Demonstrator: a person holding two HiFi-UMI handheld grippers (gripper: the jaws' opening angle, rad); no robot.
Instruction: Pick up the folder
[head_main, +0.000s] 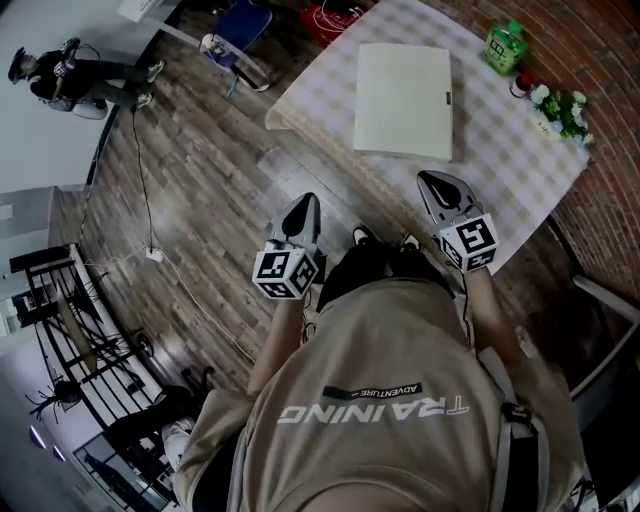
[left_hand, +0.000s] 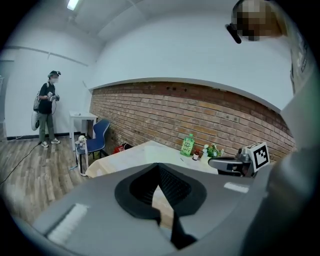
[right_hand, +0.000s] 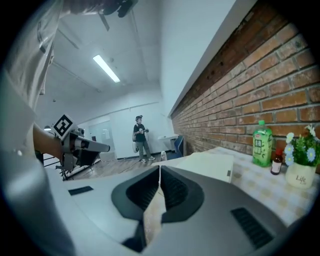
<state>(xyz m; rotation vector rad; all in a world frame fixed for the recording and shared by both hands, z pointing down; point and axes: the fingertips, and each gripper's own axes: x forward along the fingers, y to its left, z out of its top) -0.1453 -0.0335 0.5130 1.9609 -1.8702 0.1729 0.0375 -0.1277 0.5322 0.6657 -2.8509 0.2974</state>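
We hold our left gripper (head_main: 304, 208) and right gripper (head_main: 437, 186) pressed shut and empty, near the pale folder (head_main: 404, 100) lying flat on the checked table (head_main: 510, 160).

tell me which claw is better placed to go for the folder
Probably right. The right claw is over the table edge, close to the folder; the left claw hangs over the floor beside the table. Both are shut.

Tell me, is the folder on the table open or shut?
Shut. The folder lies flat on the table as one neat rectangle, cover down, with no pages or inside showing.
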